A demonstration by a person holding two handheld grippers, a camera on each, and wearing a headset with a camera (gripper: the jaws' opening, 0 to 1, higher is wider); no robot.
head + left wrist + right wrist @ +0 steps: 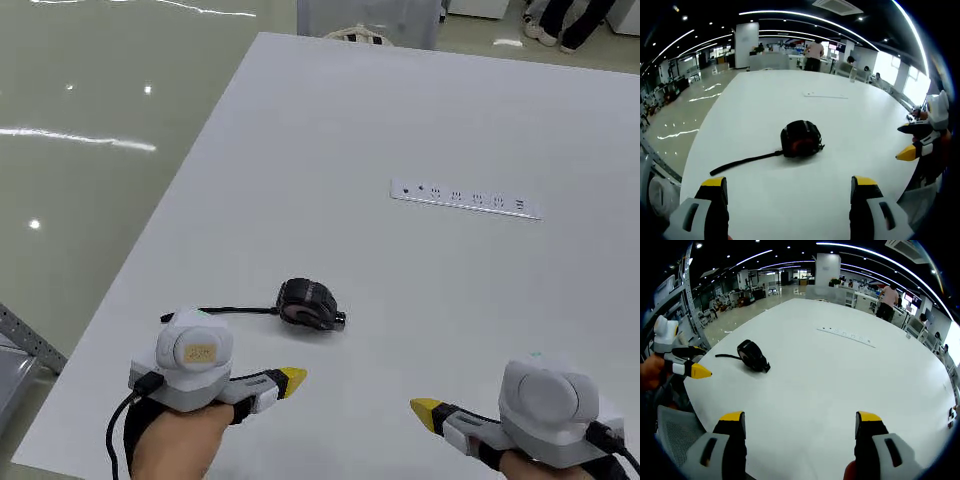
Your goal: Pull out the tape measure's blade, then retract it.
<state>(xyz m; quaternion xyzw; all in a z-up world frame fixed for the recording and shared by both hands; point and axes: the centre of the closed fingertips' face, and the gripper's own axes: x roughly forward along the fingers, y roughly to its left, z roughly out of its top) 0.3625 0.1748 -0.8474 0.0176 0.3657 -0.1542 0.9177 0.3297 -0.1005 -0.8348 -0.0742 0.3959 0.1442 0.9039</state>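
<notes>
Nearest, head view: left gripper (290, 378) was held in a hand (178, 445) over the near left corner of the white desk (400, 120), its yellow tips pointing right. Right gripper (426, 408) sat further right along the near edge, tips pointing left toward the other. The two were well apart and neither touched anything.

Left gripper view: left gripper (789, 182) had its jaws wide apart with bare desk between them. The right gripper (910, 152) entered from the right.

Right gripper view: right gripper (801, 416) also had its jaws wide apart and gripped nothing. The left gripper (695, 371) showed at the left edge.

Tape (310, 304): it lay on the desk just beyond the left gripper, free of both. In the left gripper view the tape (801, 139) was straight ahead, in line with the gap between the jaws. In the right gripper view the tape (752, 355) was ahead to the left, well apart from those jaws. The case was black with a reddish face, and the blade was wound in. A black strap (235, 311) ran from the case leftward along the desk.

Farther: a white power strip (465, 198) lay flat on the desk, well beyond the tape and to the right.

Beyond the desk: glossy floor (100, 100) with light reflections. A person (815, 50) stood past the far edge
</notes>
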